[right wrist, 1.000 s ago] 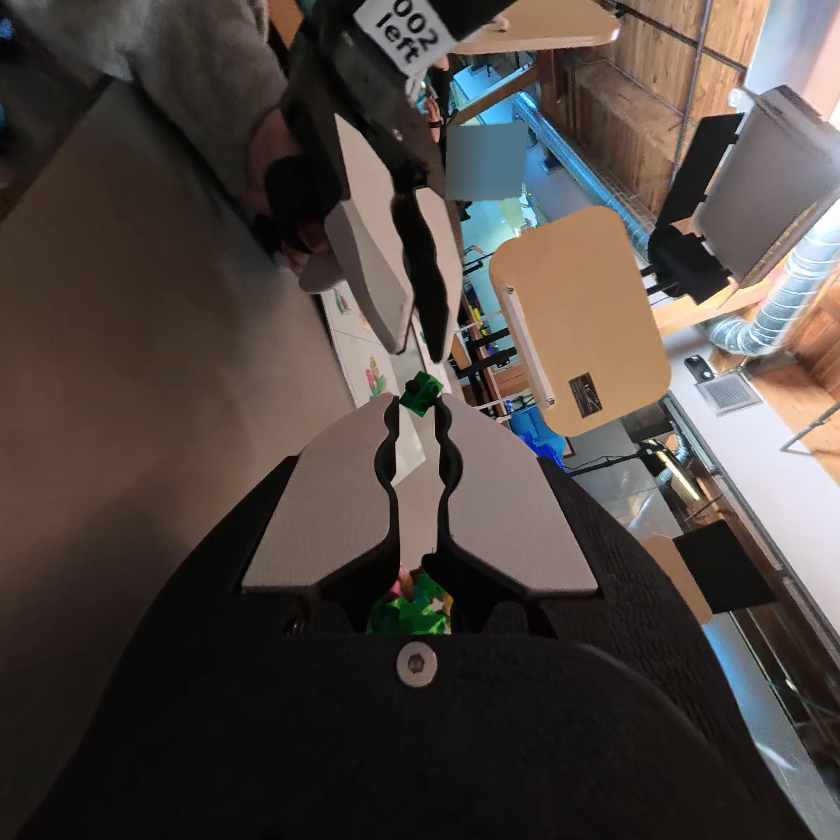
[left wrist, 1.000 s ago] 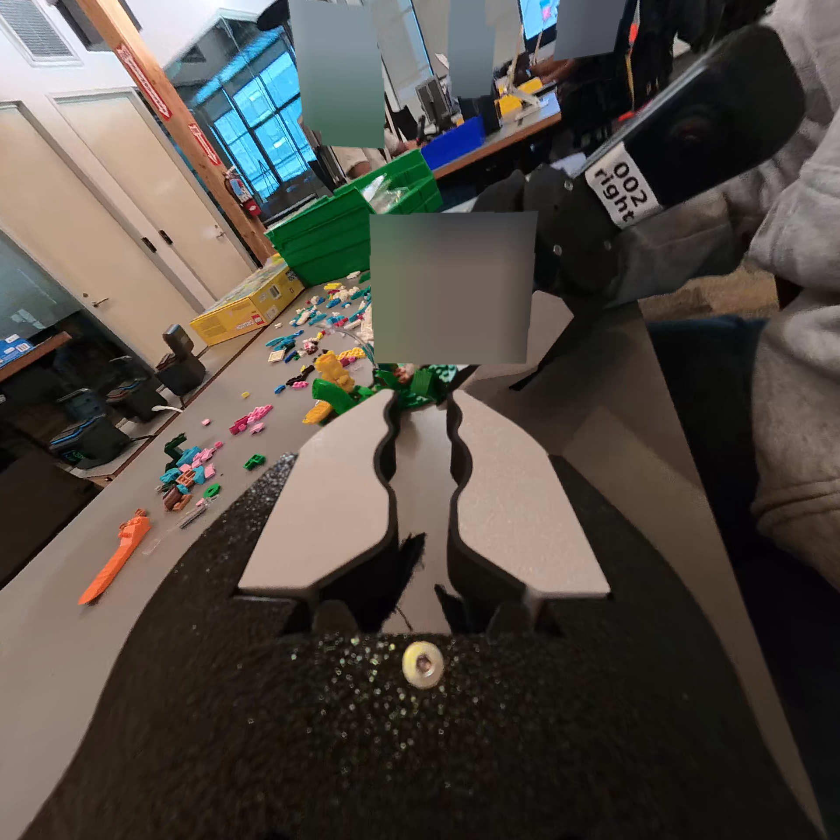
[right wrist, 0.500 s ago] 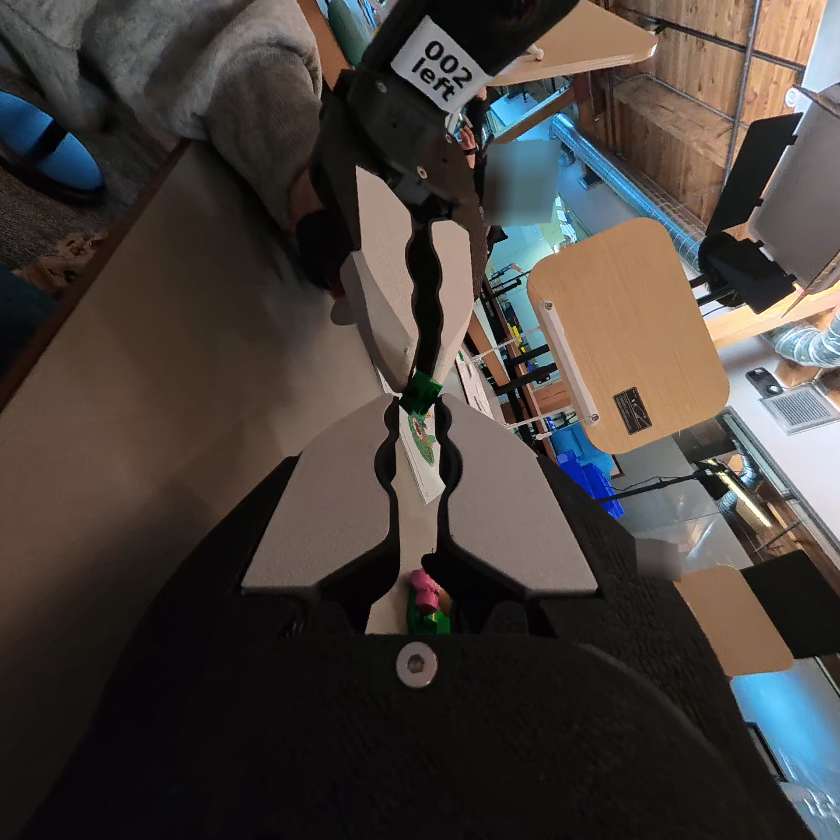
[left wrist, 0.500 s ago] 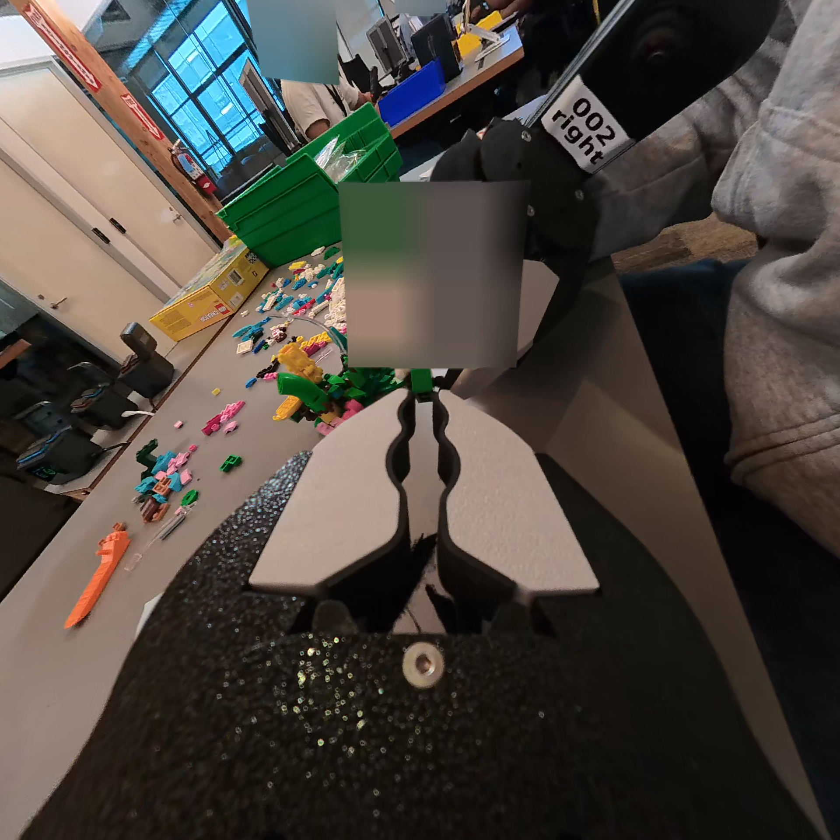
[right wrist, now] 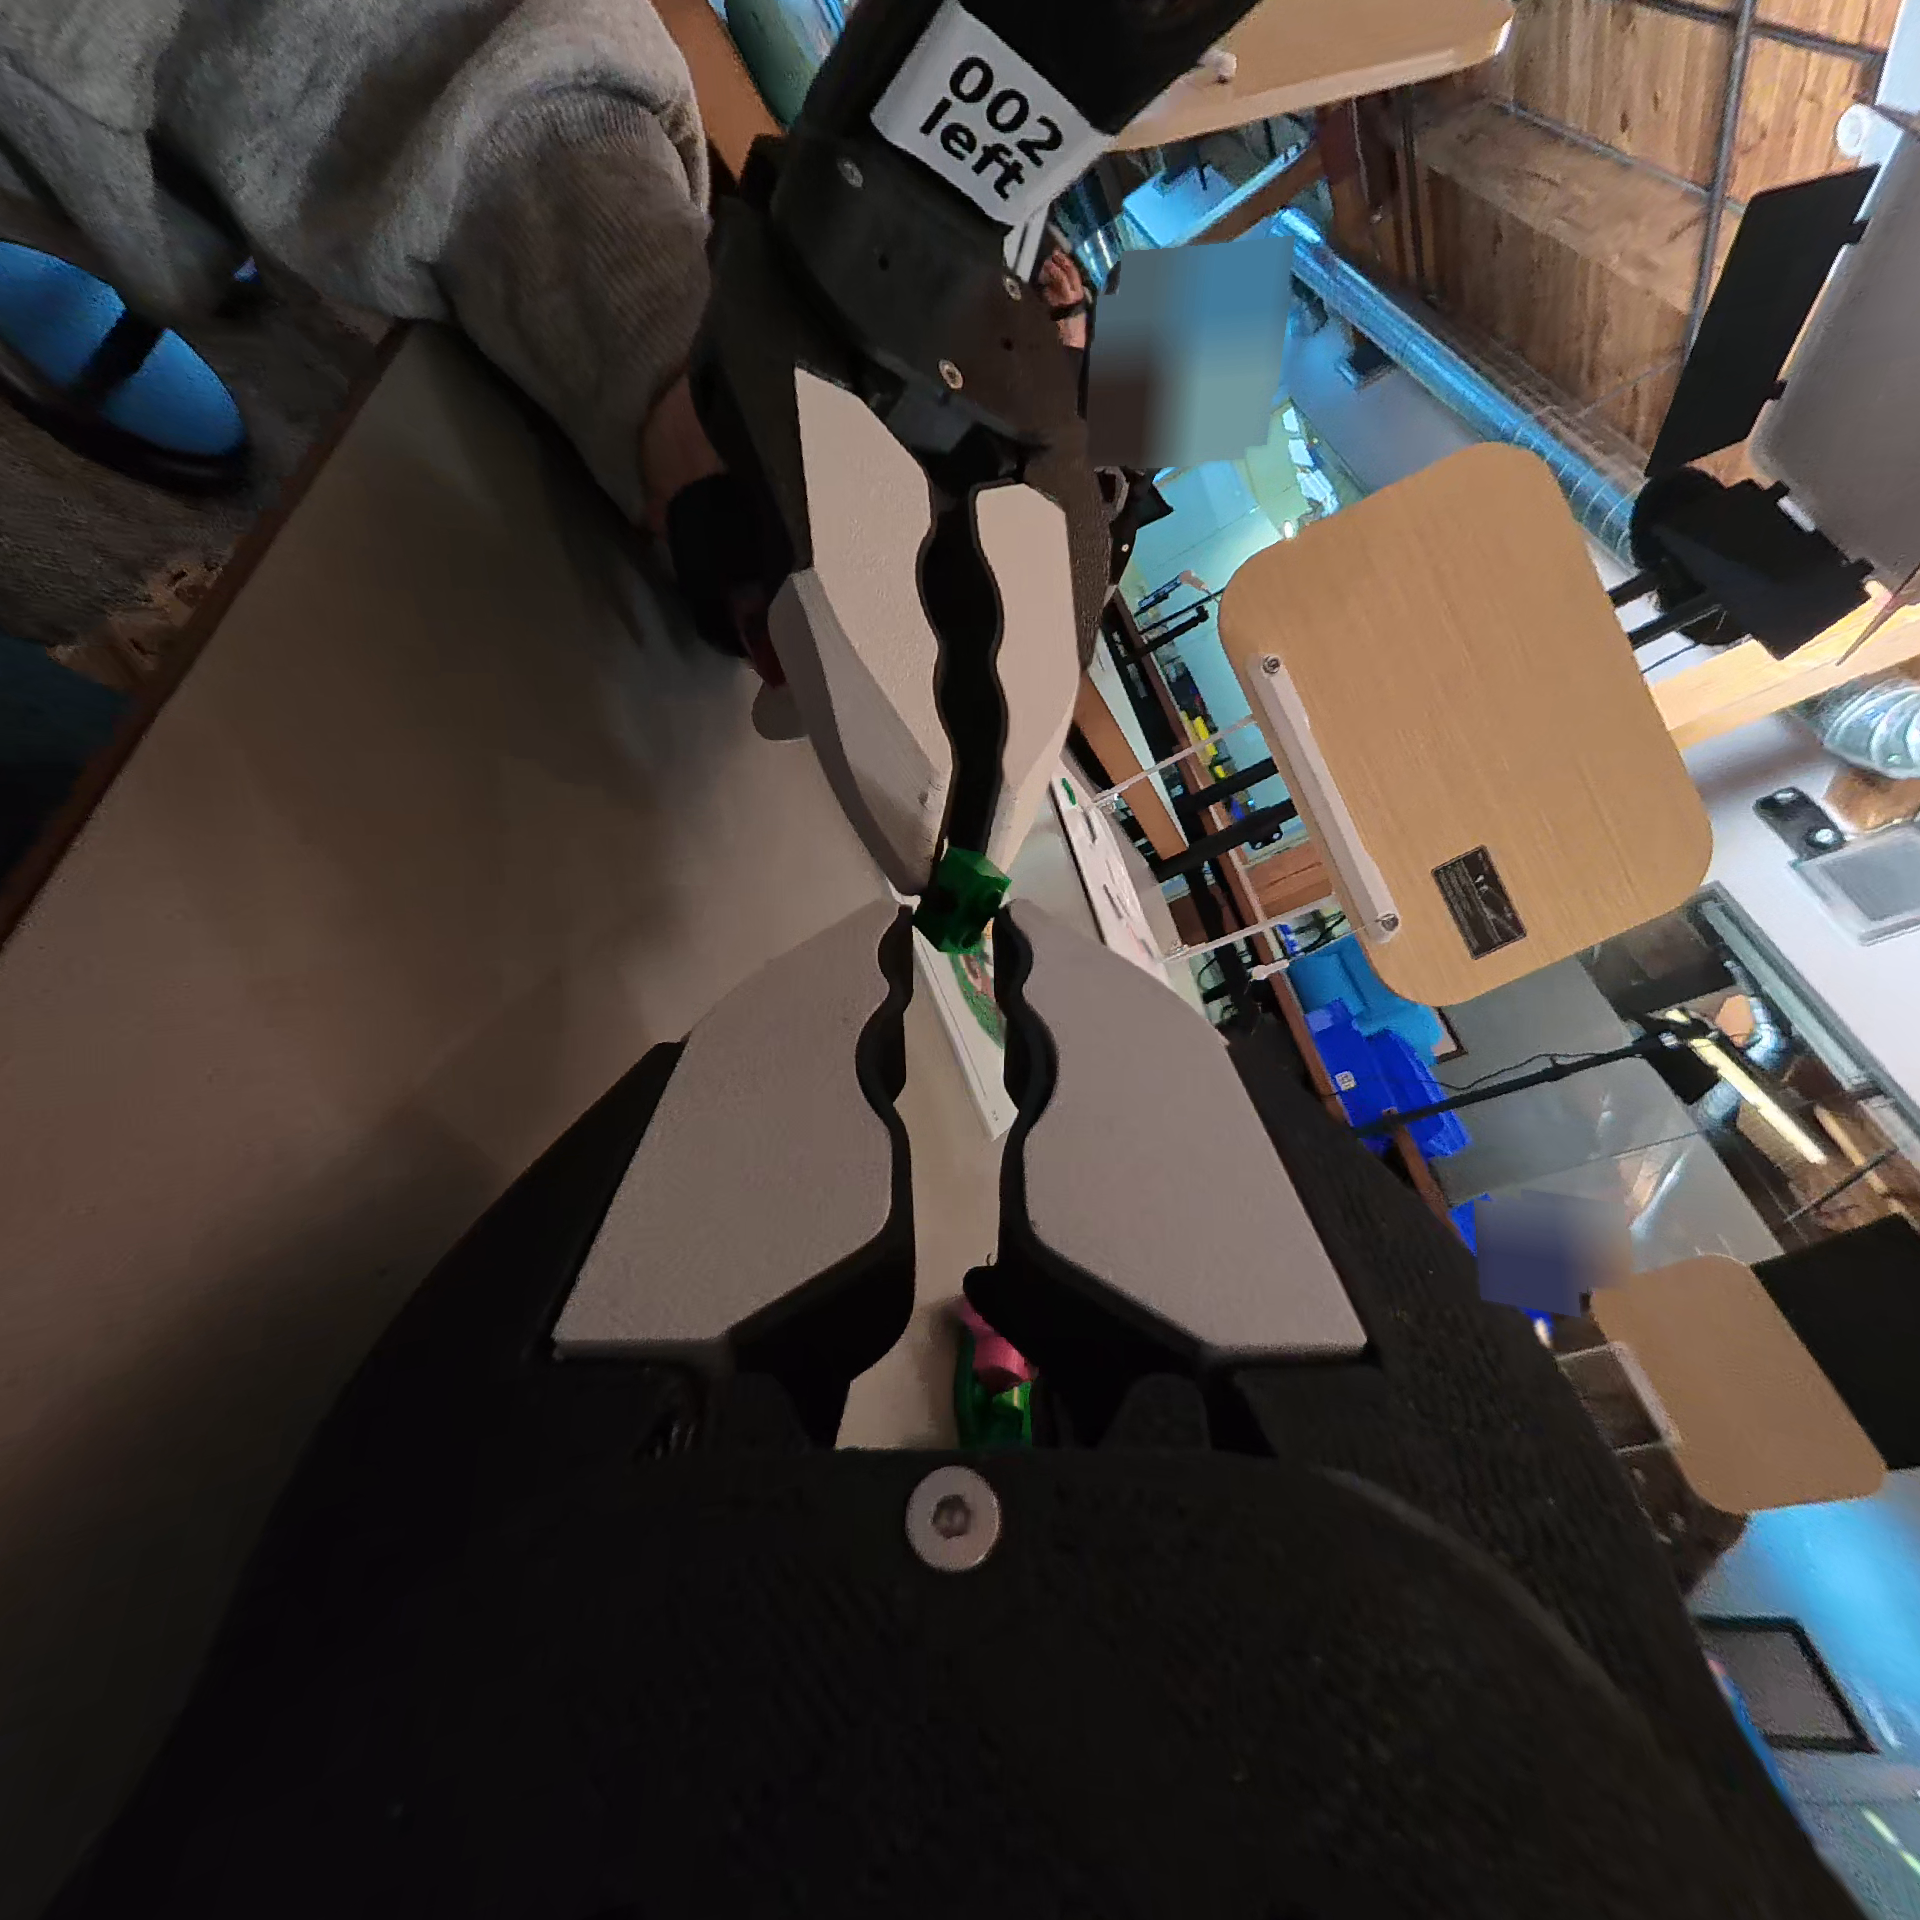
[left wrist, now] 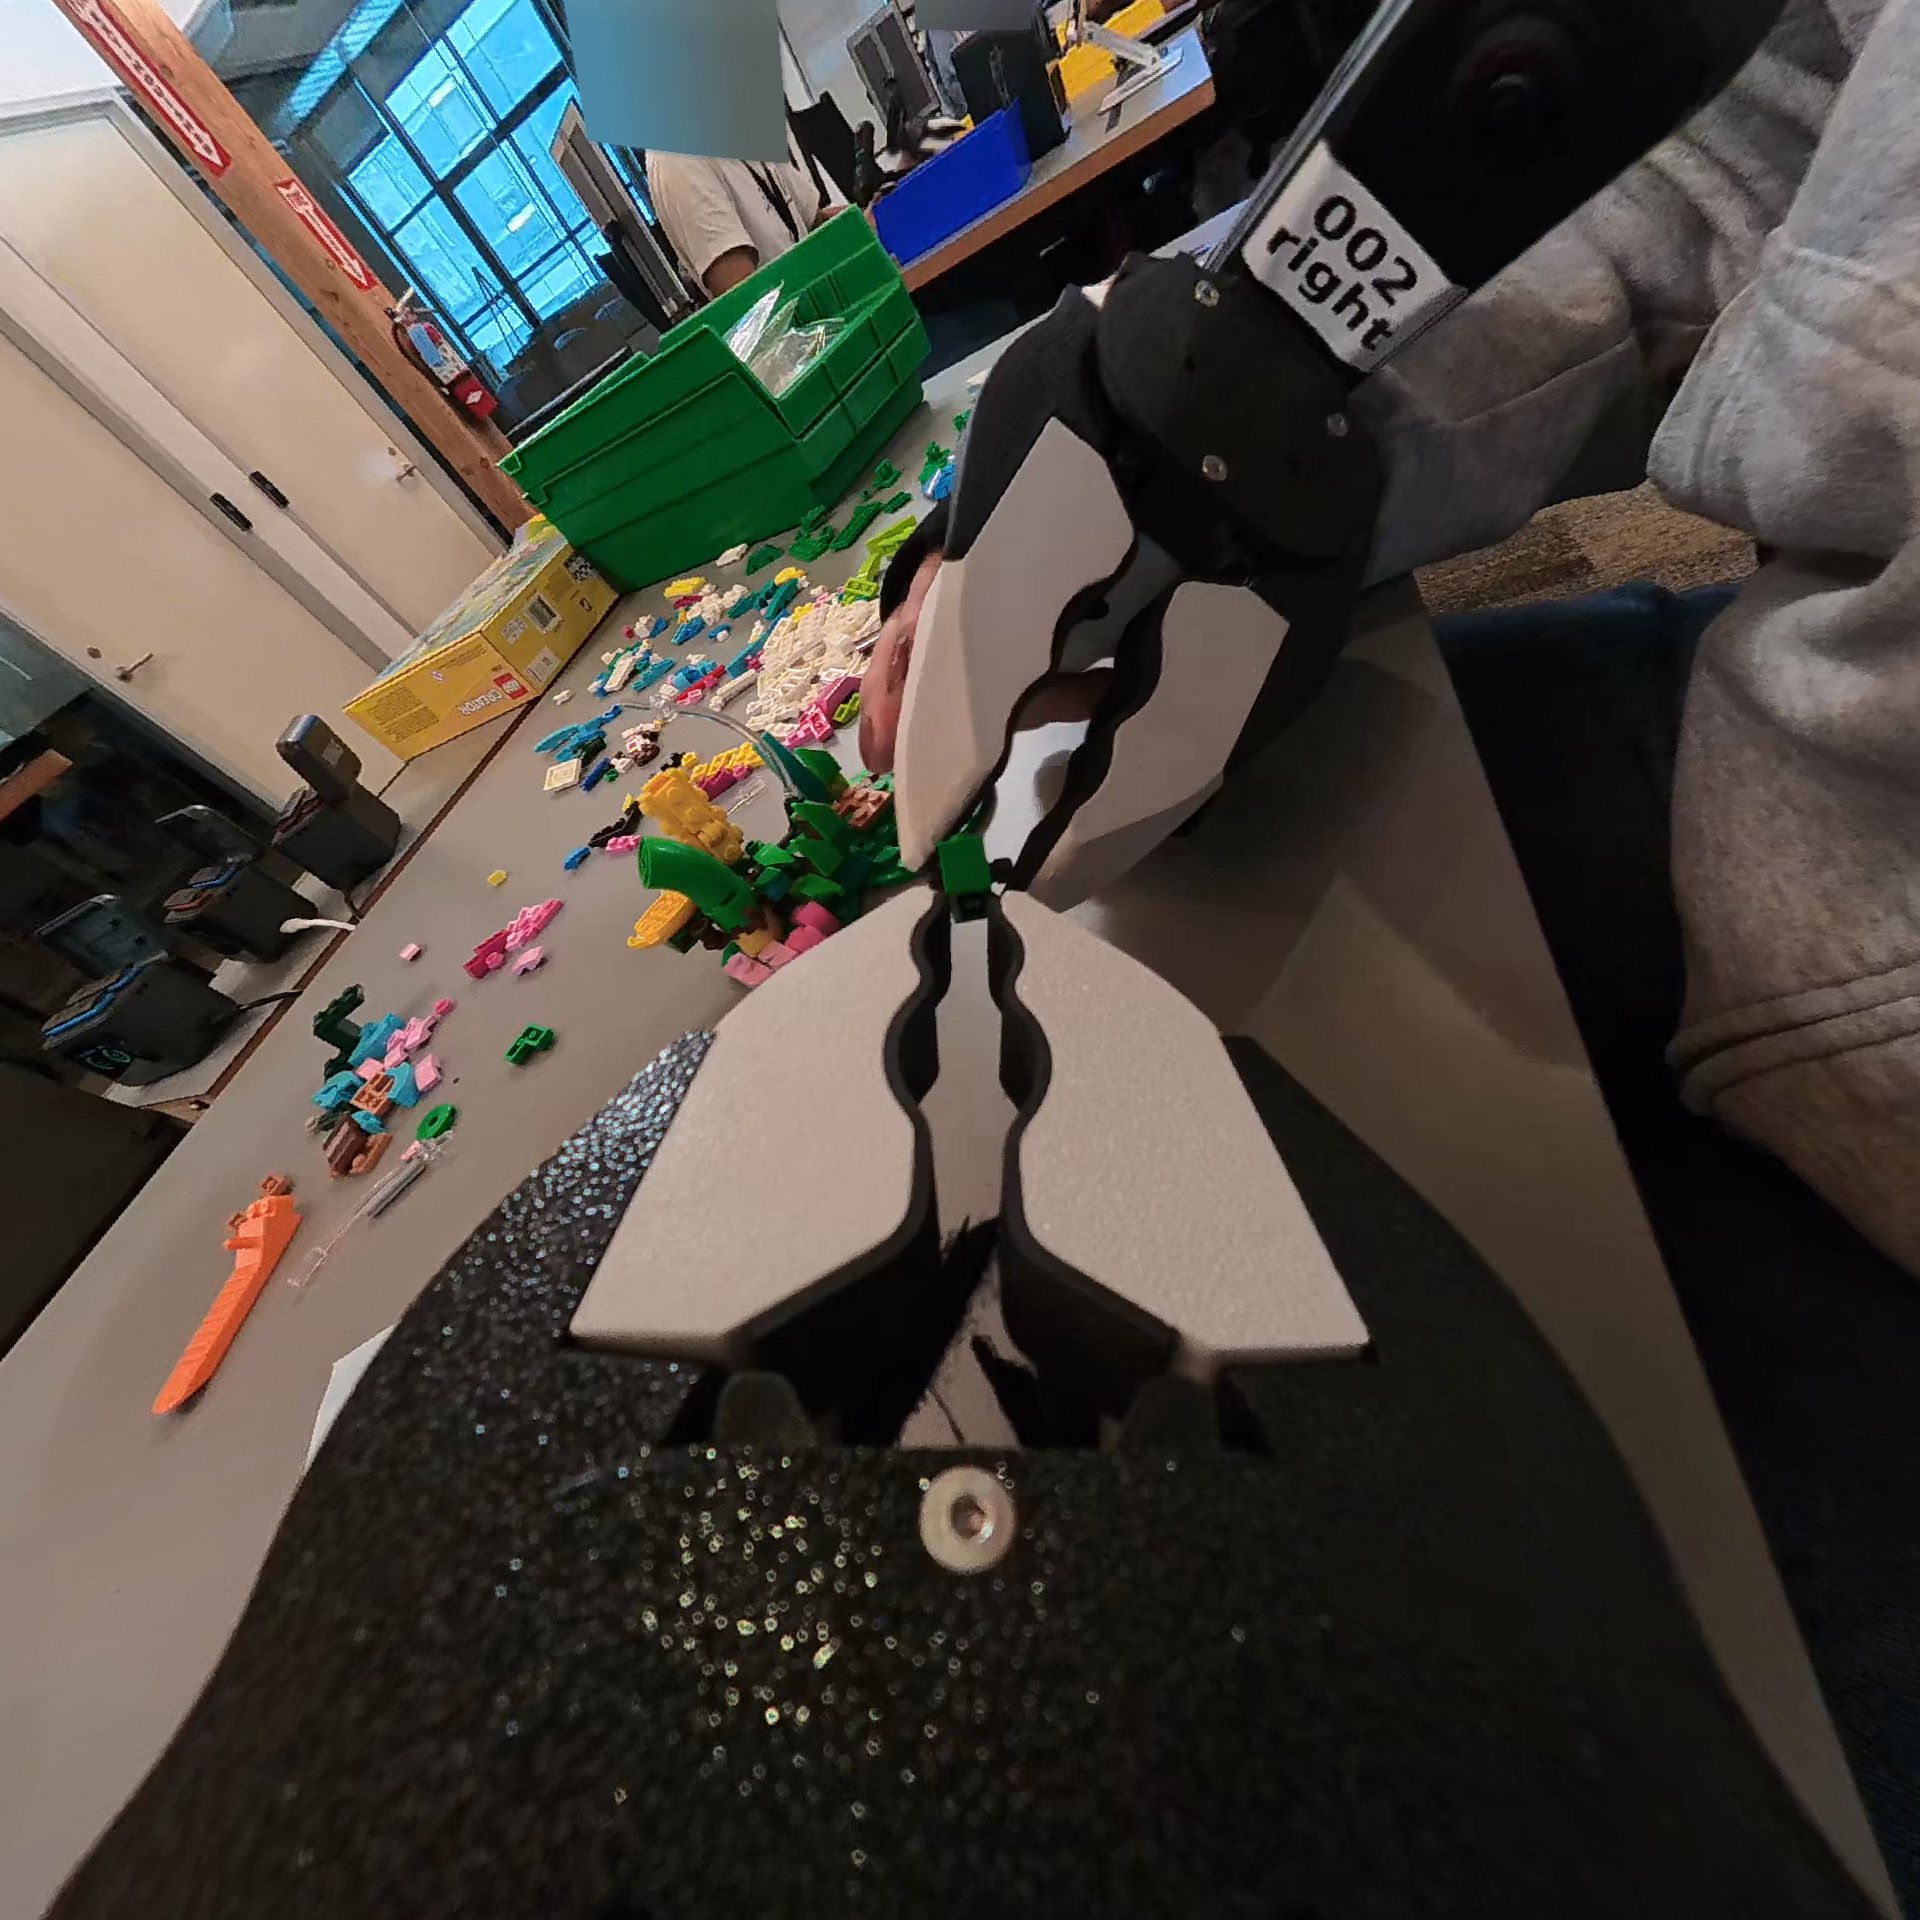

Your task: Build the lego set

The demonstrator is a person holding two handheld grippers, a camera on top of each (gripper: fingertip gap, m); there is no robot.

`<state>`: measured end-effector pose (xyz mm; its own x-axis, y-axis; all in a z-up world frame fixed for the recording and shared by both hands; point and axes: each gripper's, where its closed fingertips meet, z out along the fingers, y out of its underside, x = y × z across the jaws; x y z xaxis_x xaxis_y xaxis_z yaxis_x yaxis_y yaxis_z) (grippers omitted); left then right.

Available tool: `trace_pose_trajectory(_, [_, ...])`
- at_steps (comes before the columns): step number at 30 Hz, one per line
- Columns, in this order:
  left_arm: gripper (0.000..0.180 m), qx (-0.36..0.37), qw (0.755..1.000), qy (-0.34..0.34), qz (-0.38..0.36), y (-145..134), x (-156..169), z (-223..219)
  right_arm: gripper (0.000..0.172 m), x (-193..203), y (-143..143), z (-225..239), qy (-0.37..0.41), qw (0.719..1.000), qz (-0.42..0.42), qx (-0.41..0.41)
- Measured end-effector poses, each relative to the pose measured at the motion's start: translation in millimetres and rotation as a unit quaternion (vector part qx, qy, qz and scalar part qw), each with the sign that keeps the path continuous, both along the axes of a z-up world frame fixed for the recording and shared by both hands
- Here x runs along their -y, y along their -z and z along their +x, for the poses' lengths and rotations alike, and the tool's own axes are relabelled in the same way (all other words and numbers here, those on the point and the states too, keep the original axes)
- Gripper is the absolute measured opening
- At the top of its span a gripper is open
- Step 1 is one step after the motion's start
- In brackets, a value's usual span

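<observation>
Since a second ago my left gripper (left wrist: pixel 966 914) has narrowed and met the right gripper (left wrist: pixel 971 847) tip to tip, both on the green brick (left wrist: pixel 961 871).

Left wrist view: my jaws pinch the brick's near end above the grey table (left wrist: pixel 540 997), with the loose brick pile (left wrist: pixel 758 665) behind. I'd say the hold is shallow; a twist could pop the brick out.

Right wrist view: right gripper (right wrist: pixel 951 925) is clamped on the brick (right wrist: pixel 961 902), rolled sideways; the left gripper (right wrist: pixel 961 847) points back at it, nose to nose.
</observation>
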<state>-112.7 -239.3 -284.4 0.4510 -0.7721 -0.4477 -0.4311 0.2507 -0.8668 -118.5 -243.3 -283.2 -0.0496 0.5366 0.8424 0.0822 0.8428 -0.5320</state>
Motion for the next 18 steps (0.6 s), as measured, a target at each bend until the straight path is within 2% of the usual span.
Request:
trace_pose_trajectory(12, [0.006, 0.017, 0.999, 0.018, -0.029, -1.8, 2.3, -0.2, 0.012, 1.7, -1.4, 0.5, 0.001, 1.000, -0.006, -0.003])
trace_pose_trajectory(18, [0.007, 0.021, 1.000, 0.005, -0.023, -3.3, -1.0, -1.2, 0.011, -1.5, -2.8, 0.3, 0.012, 1.000, 0.000, -0.007])
